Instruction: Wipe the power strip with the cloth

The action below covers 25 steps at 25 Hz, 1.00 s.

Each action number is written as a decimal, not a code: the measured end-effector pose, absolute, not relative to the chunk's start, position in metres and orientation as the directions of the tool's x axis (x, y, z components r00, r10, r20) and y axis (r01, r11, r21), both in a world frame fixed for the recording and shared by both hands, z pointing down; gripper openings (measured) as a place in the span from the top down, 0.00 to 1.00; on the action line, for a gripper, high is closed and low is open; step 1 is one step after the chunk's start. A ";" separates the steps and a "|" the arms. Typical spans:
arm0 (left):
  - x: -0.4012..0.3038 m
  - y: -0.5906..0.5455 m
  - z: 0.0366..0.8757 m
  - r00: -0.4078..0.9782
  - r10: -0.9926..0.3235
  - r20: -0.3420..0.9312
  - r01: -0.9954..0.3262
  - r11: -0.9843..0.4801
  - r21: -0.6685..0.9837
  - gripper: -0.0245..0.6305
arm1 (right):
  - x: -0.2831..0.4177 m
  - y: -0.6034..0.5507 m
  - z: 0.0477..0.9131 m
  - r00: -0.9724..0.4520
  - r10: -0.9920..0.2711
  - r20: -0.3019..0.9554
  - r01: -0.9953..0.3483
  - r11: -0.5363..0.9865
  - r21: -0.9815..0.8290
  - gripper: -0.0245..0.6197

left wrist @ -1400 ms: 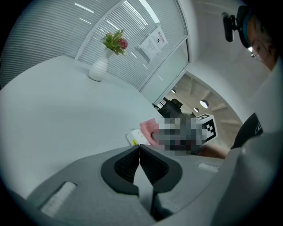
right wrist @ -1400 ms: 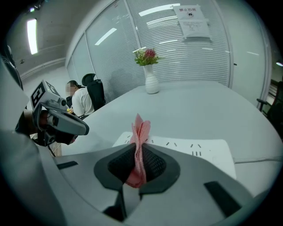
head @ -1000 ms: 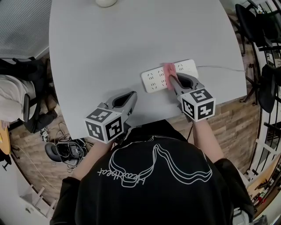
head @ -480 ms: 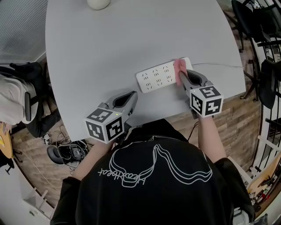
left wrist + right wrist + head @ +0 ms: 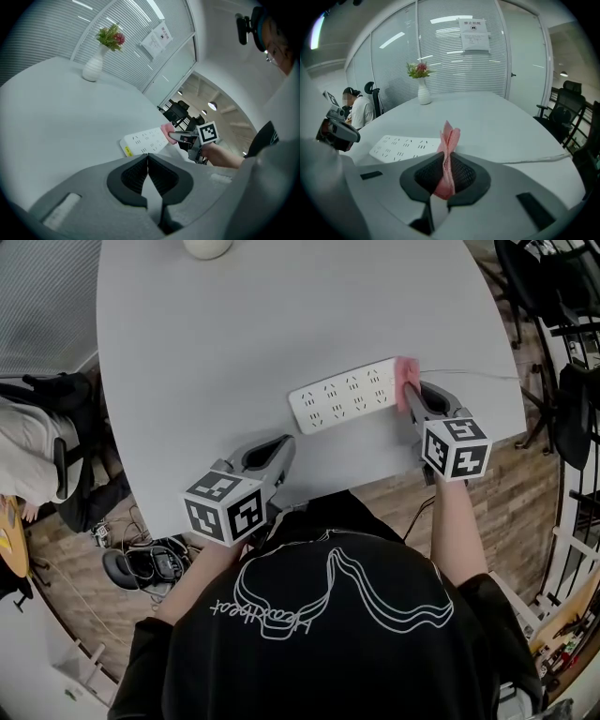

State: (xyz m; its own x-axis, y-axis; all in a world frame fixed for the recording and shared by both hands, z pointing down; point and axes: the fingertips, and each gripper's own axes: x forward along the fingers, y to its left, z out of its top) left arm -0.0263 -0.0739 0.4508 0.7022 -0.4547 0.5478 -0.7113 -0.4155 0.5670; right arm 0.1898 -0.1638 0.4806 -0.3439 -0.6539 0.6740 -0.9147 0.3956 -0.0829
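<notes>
Right gripper (image 5: pixel 411 392) clamped on cloth (image 5: pixel 407 371), pink, folded upright between the jaws. Cloth sits at the 3 o'clock end of the strip (image 5: pixel 342 395), contact unclear. Strip lies flat on table (image 5: pixel 234 324), cable (image 5: pixel 469 373) running off toward 3. Left gripper (image 5: pixel 277 446) jaws together, nothing in them, near table's 6 o'clock edge, strip at its 1 o'clock, apart. Vase (image 5: pixel 208 246) at table's 12

The right gripper (image 5: pixel 412 390) holds the pink cloth (image 5: pixel 407 369) at the right end of the white power strip (image 5: pixel 342 395), and the left gripper (image 5: pixel 277 448) sits near the edge of the table (image 5: pixel 234 324).
</notes>
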 end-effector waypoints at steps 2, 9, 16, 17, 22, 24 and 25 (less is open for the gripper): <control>-0.028 -0.071 0.448 0.703 -0.456 0.545 -0.710 -0.420 0.565 0.94 | 0.193 -0.163 0.480 -0.331 -0.664 0.670 -0.921 0.382 -0.076 0.90; -0.035 -0.062 0.440 0.703 -0.471 0.532 -0.710 -0.432 0.556 0.94 | 0.189 -0.151 0.456 -0.380 -0.733 0.564 -0.920 0.361 -0.150 0.90; -0.046 -0.049 0.415 0.706 -0.506 0.496 -0.708 -0.466 0.532 0.94 | 0.164 -0.122 0.407 -0.440 -0.785 0.435 -0.897 0.409 -0.168 0.90; -0.048 -0.046 0.410 0.708 -0.510 0.488 -0.705 -0.472 0.529 0.94 | 0.157 -0.116 0.399 -0.461 -0.786 0.412 -0.887 0.426 -0.179 0.90; -0.054 -0.021 0.385 0.725 -0.527 0.443 -0.688 -0.515 0.511 0.94 | 0.119 -0.074 0.359 -0.551 -0.773 0.314 -0.835 0.509 -0.211 0.90; -0.055 -0.009 0.374 0.735 -0.531 0.421 -0.677 -0.537 0.504 0.94 | 0.104 -0.055 0.347 -0.568 -0.771 0.289 -0.823 0.528 -0.207 0.90; -0.056 -0.004 0.367 0.742 -0.534 0.406 -0.669 -0.551 0.498 0.94 | 0.097 -0.046 0.342 -0.576 -0.768 0.278 -0.817 0.539 -0.205 0.90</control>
